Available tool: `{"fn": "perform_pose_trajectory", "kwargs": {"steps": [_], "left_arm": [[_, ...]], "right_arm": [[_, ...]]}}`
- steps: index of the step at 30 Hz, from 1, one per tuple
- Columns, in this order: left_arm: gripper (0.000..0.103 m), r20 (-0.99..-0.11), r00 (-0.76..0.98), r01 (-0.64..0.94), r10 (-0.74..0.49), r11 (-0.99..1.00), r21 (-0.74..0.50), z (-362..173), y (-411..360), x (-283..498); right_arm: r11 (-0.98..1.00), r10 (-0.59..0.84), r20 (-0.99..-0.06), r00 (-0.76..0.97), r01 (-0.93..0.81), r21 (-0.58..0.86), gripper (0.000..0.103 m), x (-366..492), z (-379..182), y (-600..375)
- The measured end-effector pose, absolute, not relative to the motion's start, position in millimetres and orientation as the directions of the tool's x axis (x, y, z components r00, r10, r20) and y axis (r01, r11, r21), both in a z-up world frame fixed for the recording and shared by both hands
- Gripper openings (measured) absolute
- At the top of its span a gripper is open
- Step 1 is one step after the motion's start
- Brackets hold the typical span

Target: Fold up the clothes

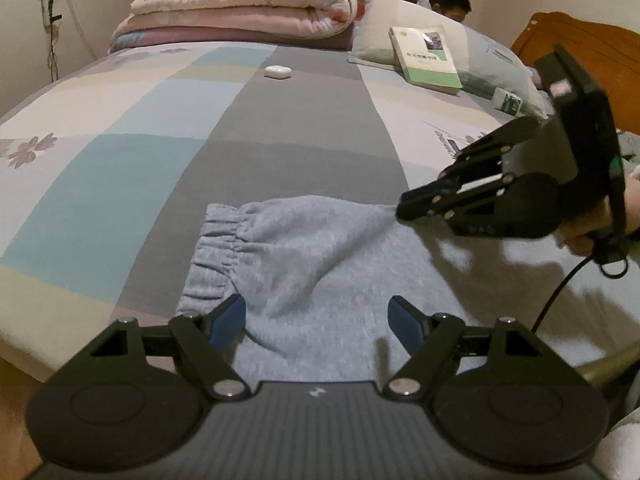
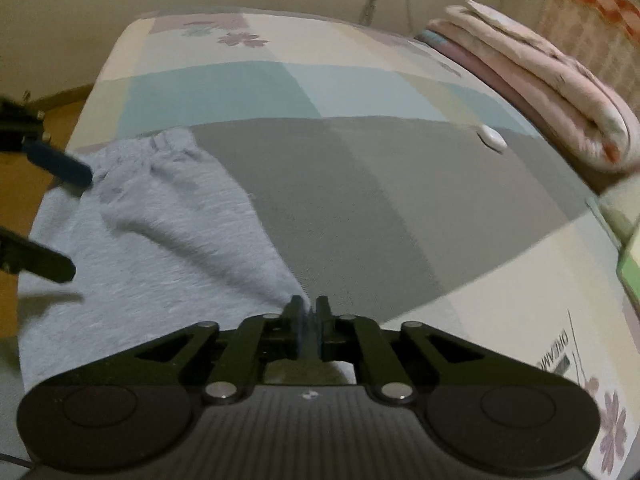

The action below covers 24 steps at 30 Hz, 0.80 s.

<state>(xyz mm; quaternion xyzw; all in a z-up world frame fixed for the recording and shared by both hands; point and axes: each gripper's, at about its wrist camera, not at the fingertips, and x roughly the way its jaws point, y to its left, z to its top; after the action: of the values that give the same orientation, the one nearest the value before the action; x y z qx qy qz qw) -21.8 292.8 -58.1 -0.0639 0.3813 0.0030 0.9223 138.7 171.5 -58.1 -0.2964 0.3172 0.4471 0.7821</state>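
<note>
Light blue-grey sweatpants [image 1: 320, 264] lie flat on the patchwork bedsheet [image 1: 120, 168], elastic waistband [image 1: 212, 248] at the left. My left gripper [image 1: 318, 322] hovers open over the near edge of the pants, blue pads apart, nothing between them. My right gripper [image 1: 402, 206] comes in from the right and is shut on the far edge of the pants, pulling the cloth taut. In the right wrist view the right gripper [image 2: 308, 320] pinches the sweatpants [image 2: 160, 248] edge, and the left gripper's fingers [image 2: 60, 168] show open at the far left.
A folded pink quilt [image 1: 244, 8] lies at the head of the bed, beside a pillow [image 1: 460, 48] with a green book [image 1: 428, 60] on it. A small white case [image 1: 277, 71] sits on the grey patch. A person's head [image 1: 444, 0] shows behind the pillow. A cable [image 1: 560, 288] trails from the right gripper.
</note>
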Motion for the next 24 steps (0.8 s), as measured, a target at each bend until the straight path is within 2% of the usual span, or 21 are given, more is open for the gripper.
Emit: {"fn": "perform_pose_trajectory", "kwargs": {"steps": [4,8,12,17,19,24], "left_arm": [[0.079,-0.693,0.72,-0.026,-0.048,0.995,-0.096,-54.1,289.1,-18.0],[0.079,-0.684,0.727,0.018,-0.055,0.998,-0.062,-54.0,281.2,-6.1],[0.079,-0.693,0.717,0.06,-0.079,0.997,-0.052,-62.0,272.1,13.5],[0.082,-0.742,0.67,0.037,-0.03,0.999,-0.007,-84.2,268.8,29.9],[0.082,-0.741,0.671,0.022,-0.032,0.999,-0.023,-85.8,273.8,27.2],[0.082,-0.735,0.678,0.025,-0.014,1.0,0.003,-71.9,272.2,12.4]], "right_arm": [[0.508,0.529,-0.739,0.417,-0.853,-0.117,0.03,140.8,-28.8,133.5],[0.61,0.493,-0.766,0.413,-0.792,-0.034,0.031,139.8,-23.8,87.3],[0.679,0.474,-0.8,0.368,-0.731,0.066,0.031,142.6,-43.8,66.1],[0.727,0.442,-0.8,0.405,-0.685,0.054,0.03,159.1,-70.1,73.3],[0.728,0.44,-0.8,0.409,-0.683,0.051,0.037,152.4,-64.1,66.0],[0.732,0.435,-0.798,0.417,-0.68,0.044,0.039,135.7,-49.1,48.0]]}}
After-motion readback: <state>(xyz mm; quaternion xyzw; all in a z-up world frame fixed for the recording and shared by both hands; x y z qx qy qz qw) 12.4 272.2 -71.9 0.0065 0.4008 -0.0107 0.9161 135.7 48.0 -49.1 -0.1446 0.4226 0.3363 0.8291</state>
